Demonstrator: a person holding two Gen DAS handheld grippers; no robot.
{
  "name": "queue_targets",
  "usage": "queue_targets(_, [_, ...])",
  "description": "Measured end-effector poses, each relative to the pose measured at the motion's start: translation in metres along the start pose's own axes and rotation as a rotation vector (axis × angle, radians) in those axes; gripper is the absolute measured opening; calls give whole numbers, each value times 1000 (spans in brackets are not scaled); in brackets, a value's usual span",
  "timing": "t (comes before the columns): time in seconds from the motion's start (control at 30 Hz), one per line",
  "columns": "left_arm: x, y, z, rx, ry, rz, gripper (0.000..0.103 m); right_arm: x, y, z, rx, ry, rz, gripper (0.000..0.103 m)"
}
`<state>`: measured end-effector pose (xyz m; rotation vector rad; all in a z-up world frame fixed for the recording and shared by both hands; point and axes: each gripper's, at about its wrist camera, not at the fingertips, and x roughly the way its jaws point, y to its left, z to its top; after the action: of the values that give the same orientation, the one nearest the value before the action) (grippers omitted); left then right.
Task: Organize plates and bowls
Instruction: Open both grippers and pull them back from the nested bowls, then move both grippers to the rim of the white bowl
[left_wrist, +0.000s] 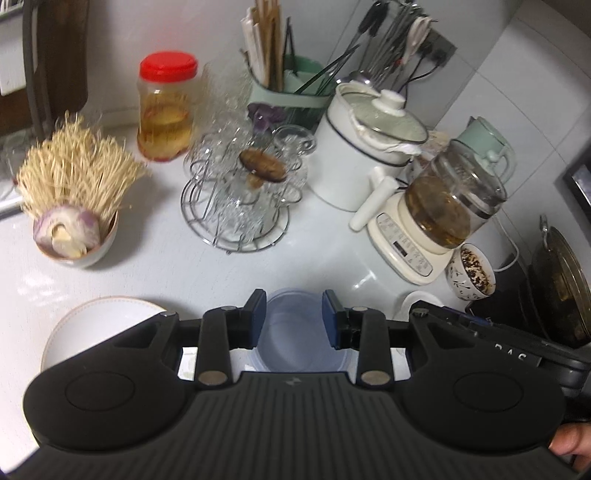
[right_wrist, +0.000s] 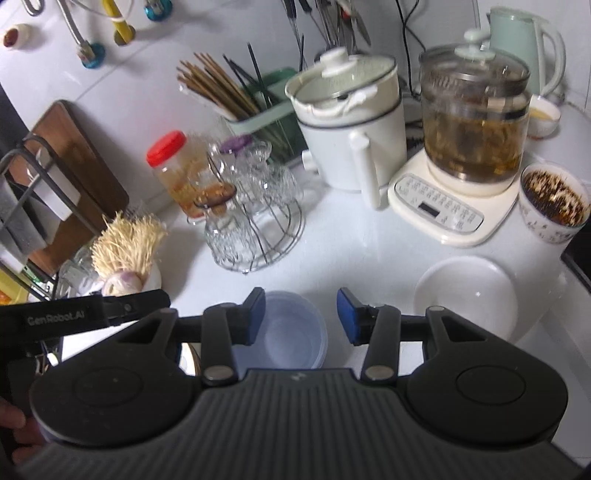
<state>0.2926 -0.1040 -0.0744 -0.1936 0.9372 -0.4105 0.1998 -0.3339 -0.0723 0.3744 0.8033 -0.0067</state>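
A translucent blue plastic bowl (left_wrist: 301, 339) (right_wrist: 291, 332) sits on the white counter, below and between the fingers of both grippers. My left gripper (left_wrist: 294, 319) hangs over it, open, its pads clear of the rim. My right gripper (right_wrist: 301, 317) is also open, with the bowl beneath its left finger. A white plate (left_wrist: 96, 325) lies to the left, partly hidden by the left gripper's body. A white dish (right_wrist: 467, 291) lies to the right. Each gripper shows at the edge of the other's view: the right gripper's arm (left_wrist: 454, 317), the left gripper's arm (right_wrist: 110, 310).
Behind stand a bowl of onion and pale strands (left_wrist: 70, 229), a red-lidded jar (left_wrist: 166, 107), a wire rack of glasses (left_wrist: 240, 199), a white pot (left_wrist: 365, 147), a glass kettle on its base (left_wrist: 436, 218), a cup of tea leaves (left_wrist: 471, 271) and a dark wok (left_wrist: 561, 288).
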Motion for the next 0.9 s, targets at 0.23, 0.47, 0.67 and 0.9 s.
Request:
queue_targets(0.23, [-13,-14,0,45,-26,-26,38,-20,2,0,-16,-71,-18,46])
queue_targets(0.47, [-12,-29,-2,75,-25,-52,38,-32,-3,-4,-15,-99,-38,46])
queue_targets(0.67, [-5,-44,-2,114,-14,-82,38,-39,-14,-7,7,-113,-70,46])
queue_targets(0.9, [6,-63,0,150,0,-117,39,-46,-29,-7,38,-132,-107,46])
